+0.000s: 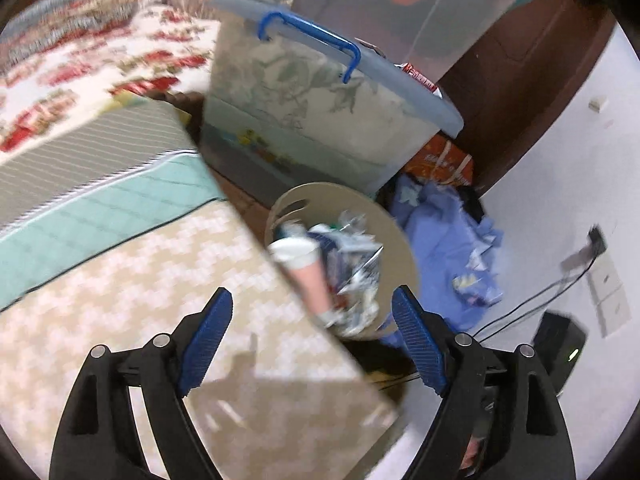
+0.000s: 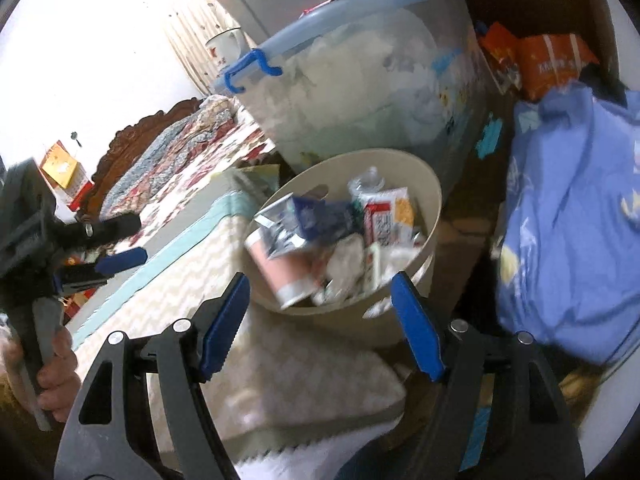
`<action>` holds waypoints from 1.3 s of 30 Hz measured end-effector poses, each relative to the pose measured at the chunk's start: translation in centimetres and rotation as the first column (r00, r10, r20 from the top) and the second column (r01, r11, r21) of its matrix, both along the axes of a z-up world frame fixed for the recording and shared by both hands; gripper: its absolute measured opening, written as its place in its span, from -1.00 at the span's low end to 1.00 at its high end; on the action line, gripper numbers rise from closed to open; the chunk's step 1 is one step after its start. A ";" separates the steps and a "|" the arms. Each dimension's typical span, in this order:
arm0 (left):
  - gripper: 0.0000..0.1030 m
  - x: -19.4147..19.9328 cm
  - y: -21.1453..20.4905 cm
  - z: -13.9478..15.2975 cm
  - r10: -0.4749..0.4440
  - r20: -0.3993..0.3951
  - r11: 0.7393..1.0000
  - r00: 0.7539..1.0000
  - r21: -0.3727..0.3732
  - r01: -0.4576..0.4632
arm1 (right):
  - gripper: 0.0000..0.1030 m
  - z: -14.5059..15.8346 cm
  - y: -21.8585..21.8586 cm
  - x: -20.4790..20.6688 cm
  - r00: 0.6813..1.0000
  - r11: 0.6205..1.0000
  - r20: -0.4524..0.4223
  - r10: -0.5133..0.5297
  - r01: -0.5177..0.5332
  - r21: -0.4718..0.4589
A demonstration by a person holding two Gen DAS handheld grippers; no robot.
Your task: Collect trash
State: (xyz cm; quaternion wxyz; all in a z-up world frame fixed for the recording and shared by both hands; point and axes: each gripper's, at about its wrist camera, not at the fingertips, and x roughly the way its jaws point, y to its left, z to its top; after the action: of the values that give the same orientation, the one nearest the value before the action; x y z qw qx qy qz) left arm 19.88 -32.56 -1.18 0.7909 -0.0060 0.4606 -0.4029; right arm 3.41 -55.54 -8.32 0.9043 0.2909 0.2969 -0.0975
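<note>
Right wrist view: right gripper (image 2: 318,320) jaws wide, nothing between, poised over mattress corner (image 2: 304,372); just beyond, beige trash bin (image 2: 434,200) on floor, stuffed with wrappers and pink cup (image 2: 280,268). Left gripper (image 1: 312,334) likewise wide, empty. Behind bin, clear storage box (image 2: 360,80)

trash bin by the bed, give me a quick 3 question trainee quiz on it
1. True or false: the right gripper is shut on a wrapper.
2. What stands directly behind the trash bin? A) a clear storage box with blue lid B) a chair C) a lamp
3. What lies in the bin nearest the grippers?

Key: 1. False, both the right and the left gripper are open and empty. 2. A, the storage box. 3. A pink paper cup on its side.
</note>
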 end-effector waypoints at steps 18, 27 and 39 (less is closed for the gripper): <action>0.83 -7.1 14.9 0.6 0.149 0.223 0.966 0.963 0.177 -0.190 | 0.45 1.9 11.9 -3.8 0.997 0.984 0.019 0.071 -0.073 0.160; 0.83 -9.4 18.6 1.2 0.202 0.254 0.955 0.946 0.162 -0.247 | 0.46 3.6 16.5 -5.6 0.995 0.989 0.020 0.099 -0.101 0.106; 0.83 -12.2 20.8 2.3 0.221 0.322 0.945 0.921 0.161 -0.283 | 0.59 5.3 19.5 -7.2 0.996 0.995 0.028 0.083 -0.085 0.046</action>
State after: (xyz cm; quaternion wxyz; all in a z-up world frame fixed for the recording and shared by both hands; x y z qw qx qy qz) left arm 7.71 -11.79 1.08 0.8933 0.0770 0.3696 -0.2439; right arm -3.81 -35.99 -3.01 0.9042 0.3008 0.2994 -0.0485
